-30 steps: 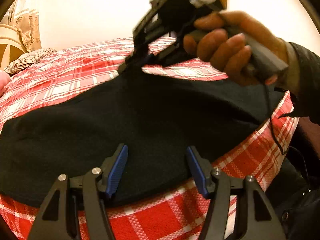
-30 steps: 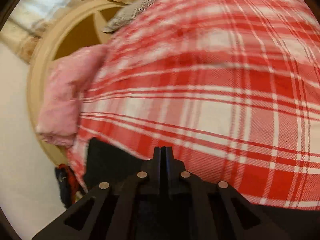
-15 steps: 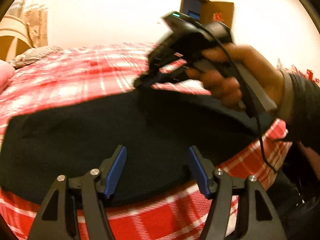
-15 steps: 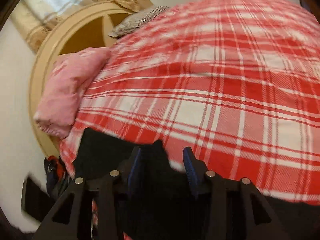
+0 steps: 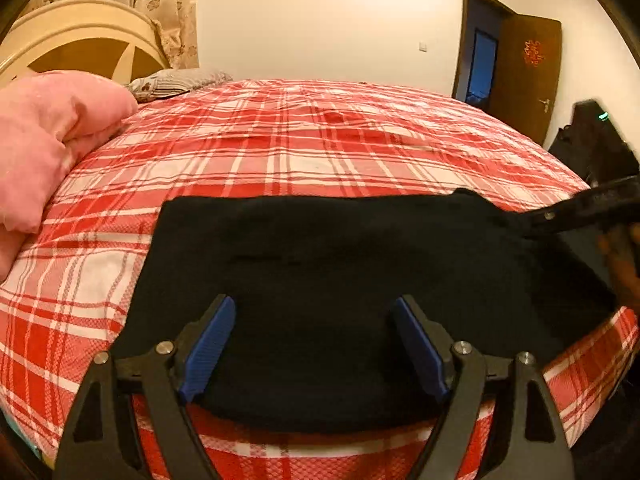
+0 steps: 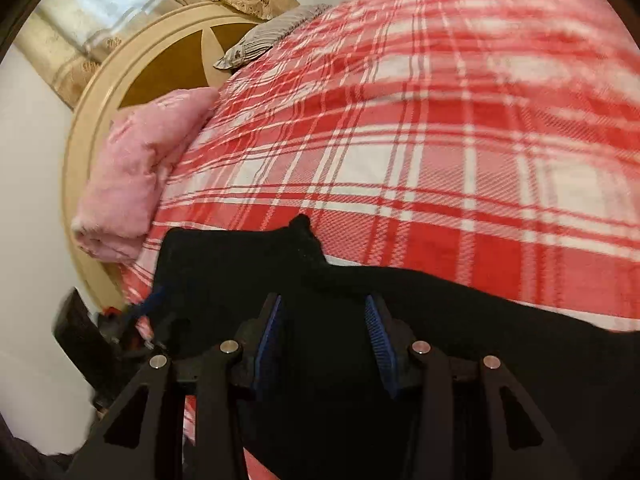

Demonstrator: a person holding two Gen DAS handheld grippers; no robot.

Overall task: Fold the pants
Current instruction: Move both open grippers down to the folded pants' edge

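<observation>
Black pants (image 5: 340, 280) on plaid bed (image 5: 280, 152), pink pillow (image 5: 44, 140) well apart.

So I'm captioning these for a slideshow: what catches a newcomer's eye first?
The red plaid bedspread fills both views. Across its near edge lies the black pants, a dark slab with the open left gripper hovering over it and the right gripper open above its other end. A pink pillow sits by the cream headboard.
</observation>
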